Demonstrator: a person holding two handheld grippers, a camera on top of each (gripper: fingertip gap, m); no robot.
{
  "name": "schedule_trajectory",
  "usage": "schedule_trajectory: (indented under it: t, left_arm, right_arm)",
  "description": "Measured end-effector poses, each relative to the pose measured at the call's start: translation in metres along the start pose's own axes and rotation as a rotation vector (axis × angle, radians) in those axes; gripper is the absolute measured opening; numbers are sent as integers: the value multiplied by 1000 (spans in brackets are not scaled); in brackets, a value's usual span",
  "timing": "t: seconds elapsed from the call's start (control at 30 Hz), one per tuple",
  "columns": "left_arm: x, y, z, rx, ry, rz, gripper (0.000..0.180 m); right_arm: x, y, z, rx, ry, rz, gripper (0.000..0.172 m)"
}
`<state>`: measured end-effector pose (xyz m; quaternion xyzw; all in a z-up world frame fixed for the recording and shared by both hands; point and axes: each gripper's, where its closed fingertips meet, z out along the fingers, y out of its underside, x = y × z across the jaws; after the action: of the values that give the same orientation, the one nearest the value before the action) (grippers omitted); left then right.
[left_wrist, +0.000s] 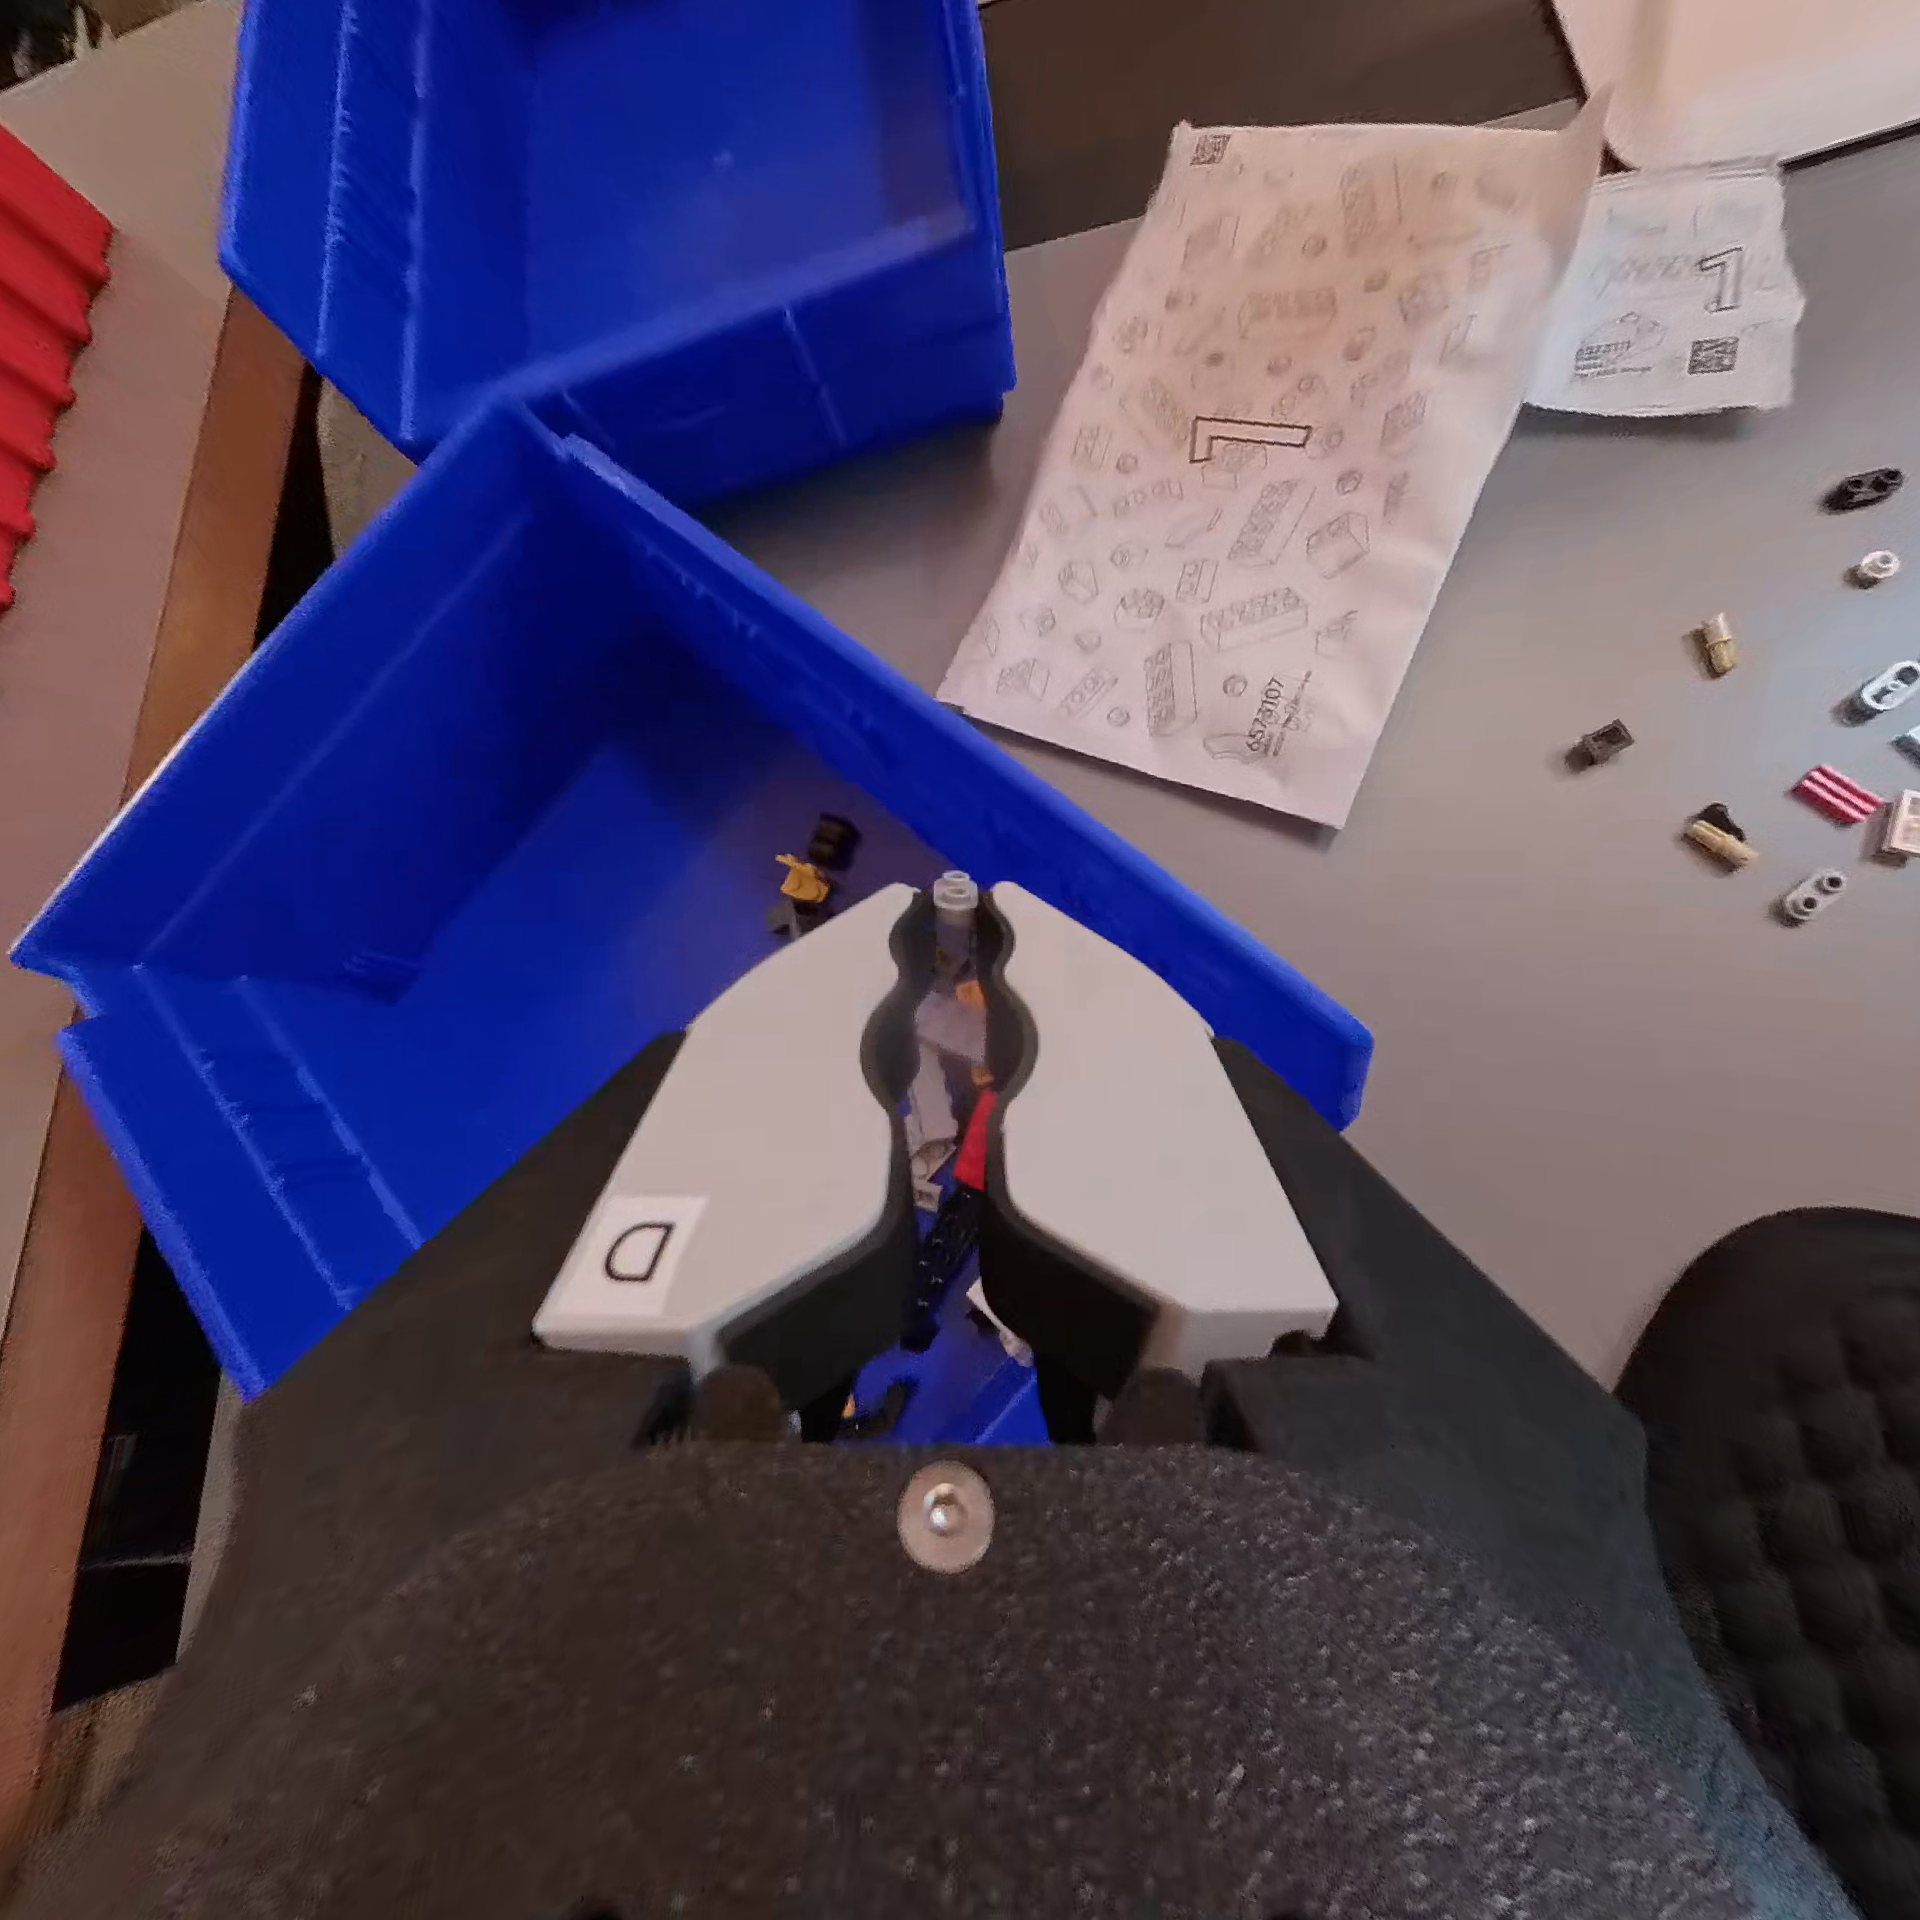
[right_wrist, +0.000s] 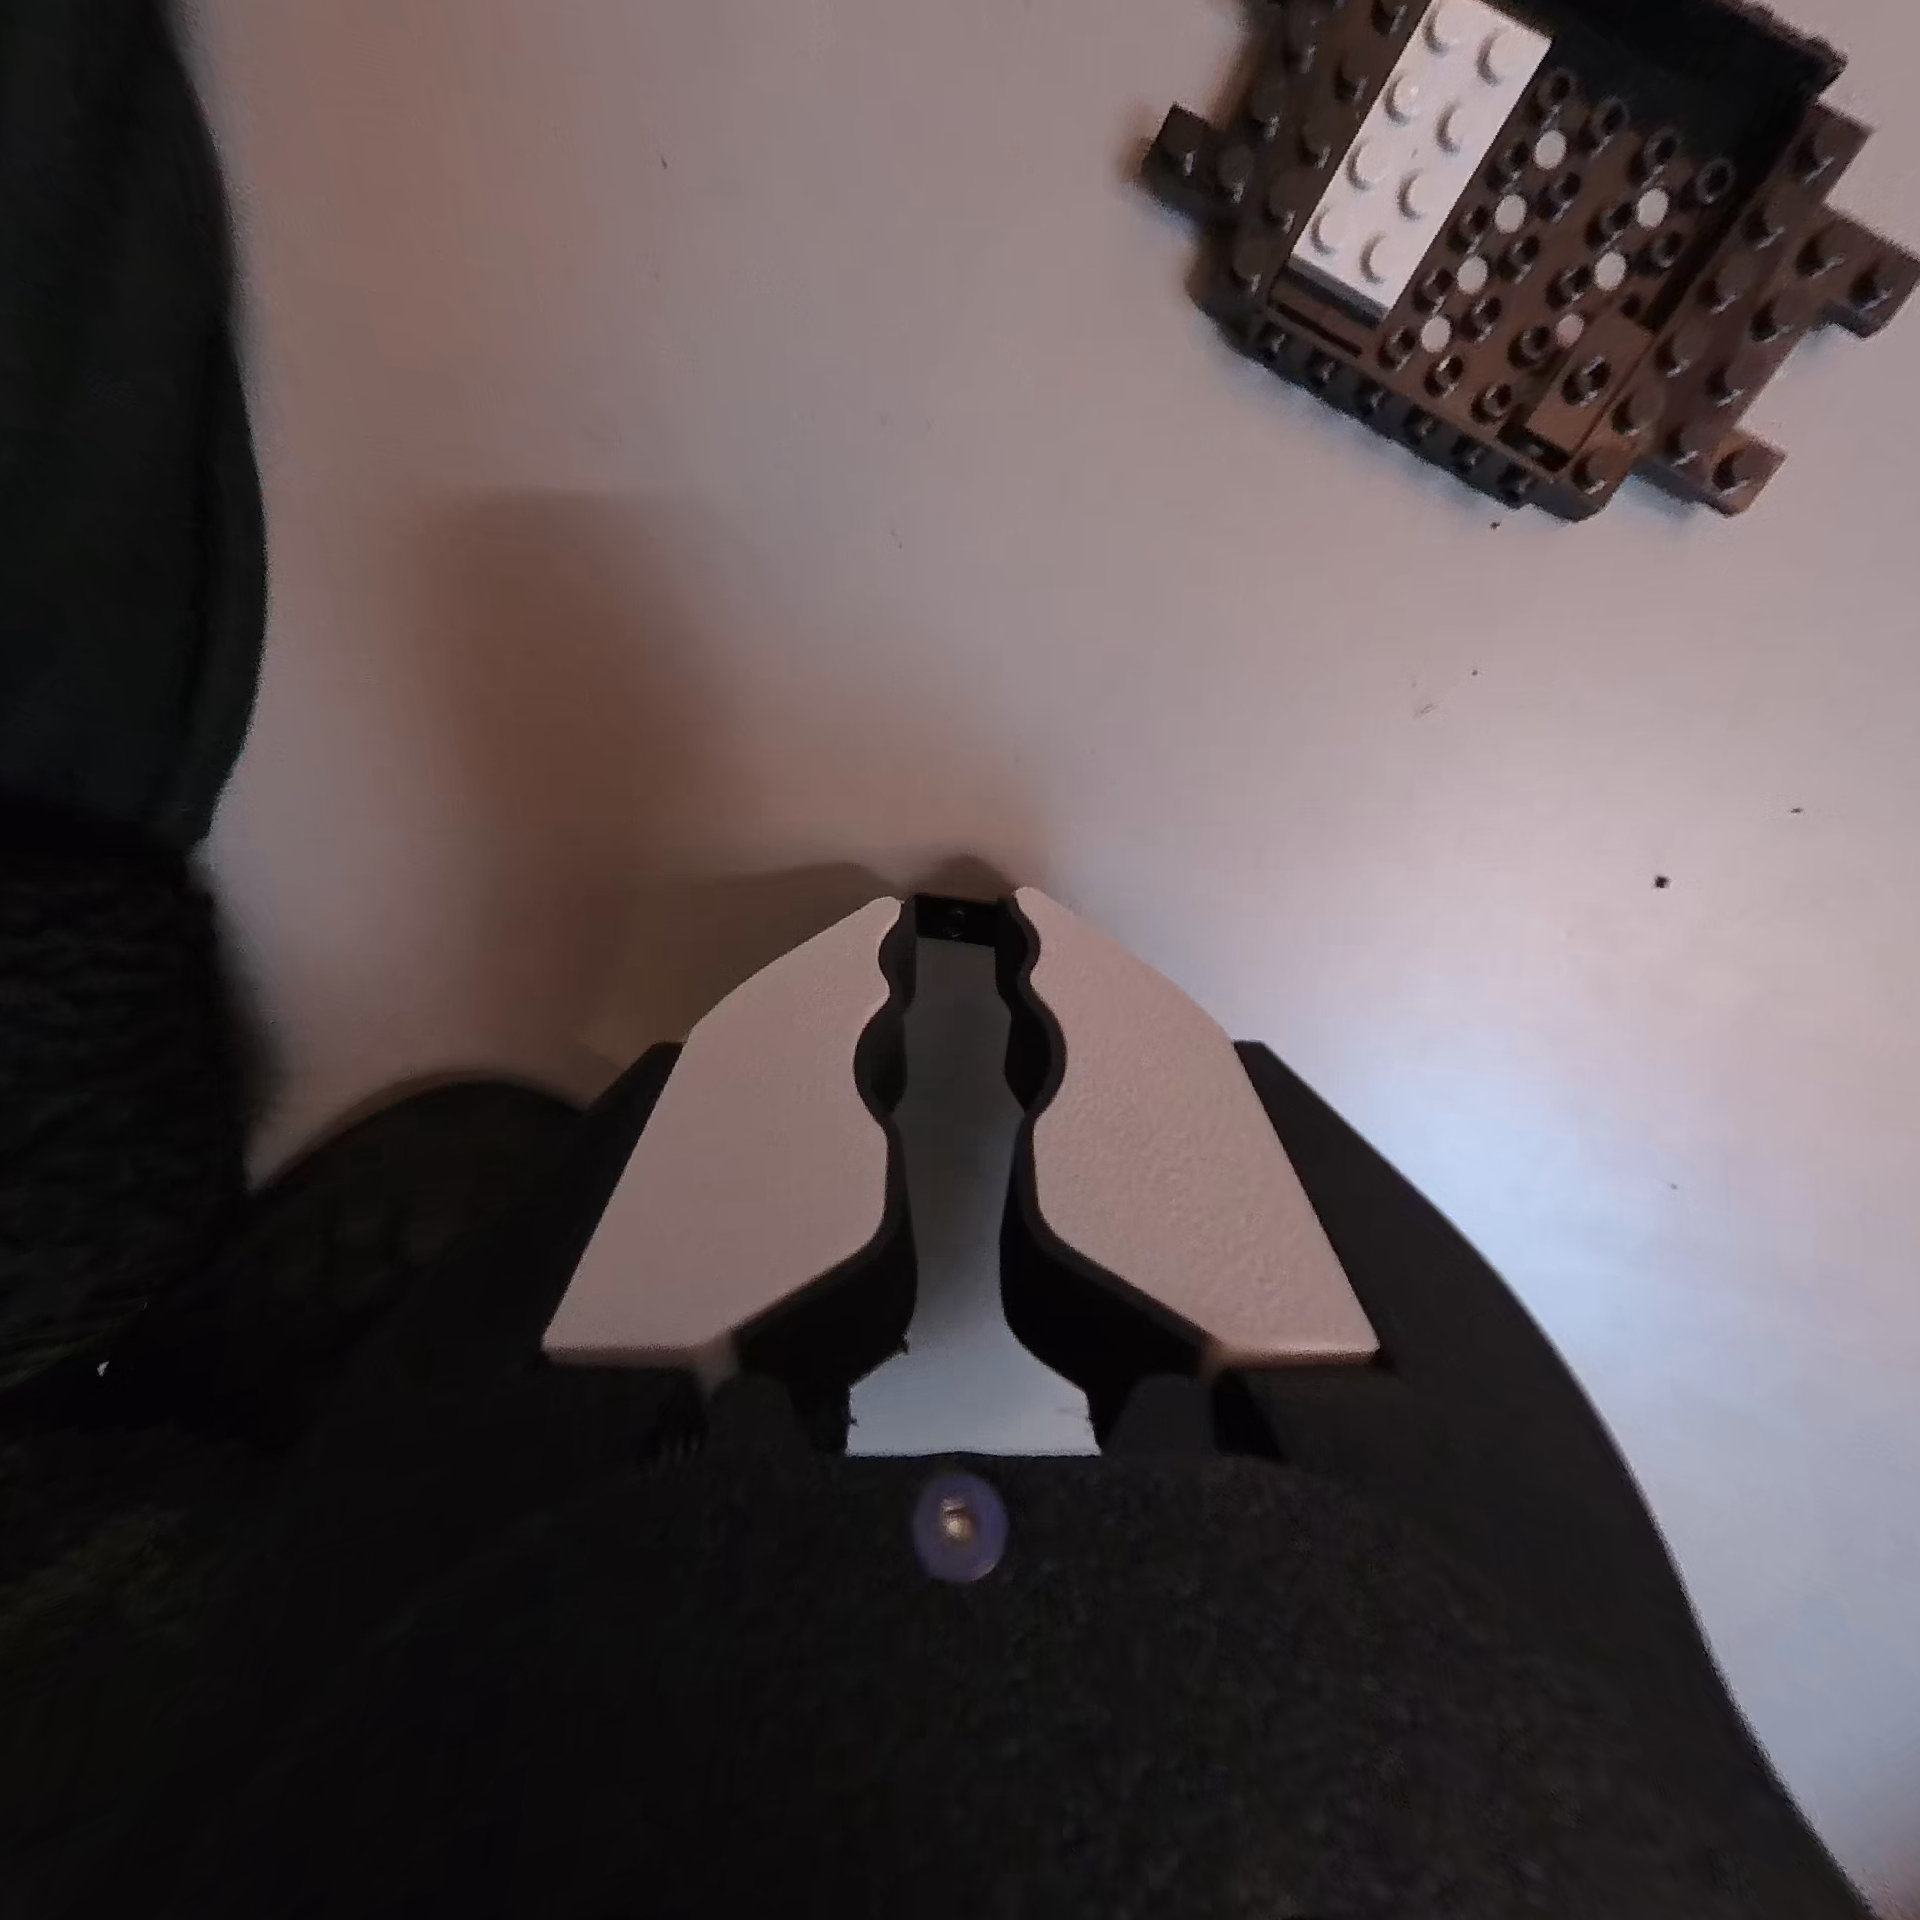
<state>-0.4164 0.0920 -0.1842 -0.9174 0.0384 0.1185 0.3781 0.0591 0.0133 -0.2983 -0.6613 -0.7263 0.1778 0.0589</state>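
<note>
In the left wrist view my left gripper (left_wrist: 956, 902) is shut on a small light grey toy brick piece (left_wrist: 955, 902) that sticks out between its fingertips. It hangs over the near blue bin (left_wrist: 343, 727), which holds a few small black and yellow pieces (left_wrist: 810, 868). In the right wrist view my right gripper (right_wrist: 958, 918) is shut on a small black toy brick piece (right_wrist: 956, 921) at its fingertips, low over the pale table (right_wrist: 727, 520). A dark brown studded toy brick assembly (right_wrist: 1538, 281) with a white brick on it lies at the far right.
A second blue bin (left_wrist: 623, 229) stands behind the first. Two printed paper bags (left_wrist: 1247, 468) lie on the grey table, with several small loose pieces (left_wrist: 1766, 748) to the right. A red ridged object (left_wrist: 42, 343) is at the left edge. A dark mesh chair (left_wrist: 1787, 1507) is at lower right. The left gripper's tips are roughly 50 centimeters from the right gripper's.
</note>
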Motion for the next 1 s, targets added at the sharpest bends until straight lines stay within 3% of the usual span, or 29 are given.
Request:
schedule_trajectory:
  t: [0.13,0.23,0.33,0.47,0.57,0.77,1.0]
  left_arm:
    - [38,-33,-12,182,123,94,7]
    - [111,-55,-27,321,406,221,7]
    - [171,-45,-9,249,586,302,7]
    - [208,-13,29,76,606,419,9]
    - [220,1,43,7,620,463,28]
    - [237,5,37,49,688,548,48]
    - [255,35,27,-74,843,609,51]
  right_arm:
    - [3,-6,-1,40,5,-7,14]
    - [5,-10,-1,60,13,-14,14]
    - [5,-15,-1,81,20,-29,14]
    - [10,-28,-7,163,63,-47,14]
    - [17,-44,-15,260,111,-56,14]
    - [35,-82,-32,498,246,-78,14]
    - [34,-93,-29,545,250,-85,14]
